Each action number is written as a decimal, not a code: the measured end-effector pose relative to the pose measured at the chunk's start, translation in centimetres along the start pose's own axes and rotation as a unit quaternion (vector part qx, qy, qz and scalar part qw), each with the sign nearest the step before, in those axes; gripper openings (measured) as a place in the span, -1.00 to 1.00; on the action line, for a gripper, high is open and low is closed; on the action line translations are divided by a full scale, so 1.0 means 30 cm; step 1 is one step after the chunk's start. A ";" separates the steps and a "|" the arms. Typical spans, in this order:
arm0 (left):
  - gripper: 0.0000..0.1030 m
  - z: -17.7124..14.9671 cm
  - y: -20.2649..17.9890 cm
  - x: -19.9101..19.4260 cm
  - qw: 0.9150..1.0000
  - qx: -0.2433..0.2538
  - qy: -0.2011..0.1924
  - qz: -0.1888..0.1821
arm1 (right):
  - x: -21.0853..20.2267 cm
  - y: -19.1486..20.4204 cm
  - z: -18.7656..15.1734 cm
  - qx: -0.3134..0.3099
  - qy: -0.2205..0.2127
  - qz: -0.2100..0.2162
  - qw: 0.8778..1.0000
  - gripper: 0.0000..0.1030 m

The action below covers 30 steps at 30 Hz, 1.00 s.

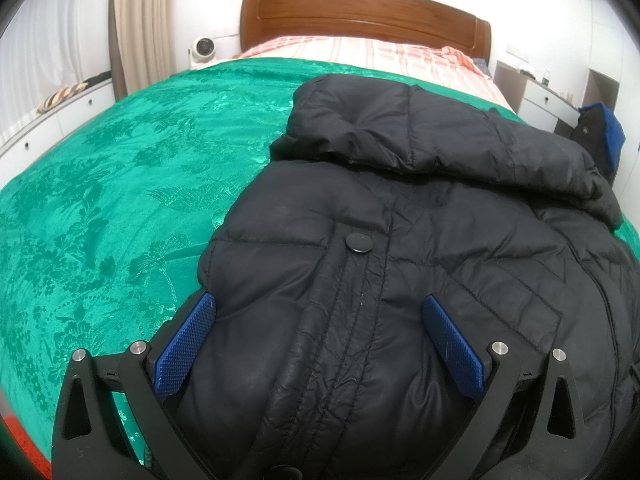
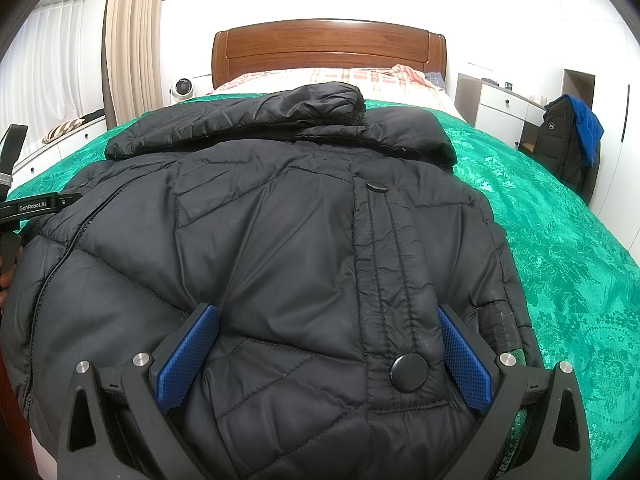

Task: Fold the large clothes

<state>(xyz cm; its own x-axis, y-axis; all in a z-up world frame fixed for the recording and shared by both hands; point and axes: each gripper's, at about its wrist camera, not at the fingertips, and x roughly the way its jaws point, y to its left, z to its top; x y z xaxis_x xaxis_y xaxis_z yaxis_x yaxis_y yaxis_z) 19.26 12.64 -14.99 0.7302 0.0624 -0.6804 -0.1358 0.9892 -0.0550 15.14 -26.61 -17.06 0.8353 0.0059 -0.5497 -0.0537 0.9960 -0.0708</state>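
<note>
Blue-padded left tongs and right tongs both stand spread wide over the bottom hem of a black quilted puffer jacket, gripping nothing; whether the pads actually touch the fabric cannot be told. Lying face-up with its snap placket closed, the jacket rests on the green brocade bedspread, toward the 3 o'clock side in the left wrist view and filling the centre in the right, collar pointing to 12 o'clock at the wooden headboard. Its sleeves appear already laid across the chest near the collar. Judging by the layout, the step in hand is taking the hem to fold it up toward the collar. Doing that well likely means each tong pinching through the full thickness at matching spots either side of the placket, then lifting evenly so the slippery, puffy shell does not slide or skew.
</note>
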 end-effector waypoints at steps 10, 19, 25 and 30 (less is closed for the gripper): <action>0.99 0.000 0.000 0.000 1.000 0.000 0.000 0.000 | 0.000 0.000 0.000 0.000 0.000 0.000 1.000 1.00; 0.99 0.001 -0.001 0.000 1.000 0.003 0.003 0.002 | 0.000 0.000 0.000 0.000 0.000 -0.001 1.000 1.00; 0.99 0.001 -0.001 0.001 1.000 0.003 0.004 0.002 | -0.001 0.000 0.000 0.000 0.000 -0.001 1.000 1.00; 0.99 0.001 -0.001 0.000 1.000 0.003 0.004 0.002 | -0.001 0.000 0.000 0.000 -0.001 -0.001 1.000 1.00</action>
<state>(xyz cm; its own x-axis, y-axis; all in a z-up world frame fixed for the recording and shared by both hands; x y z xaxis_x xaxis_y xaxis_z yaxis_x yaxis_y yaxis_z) 19.29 12.61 -14.96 0.7247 0.0650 -0.6859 -0.1346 0.9897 -0.0484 15.10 -26.62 -17.04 0.8360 0.0039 -0.5487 -0.0519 0.9961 -0.0720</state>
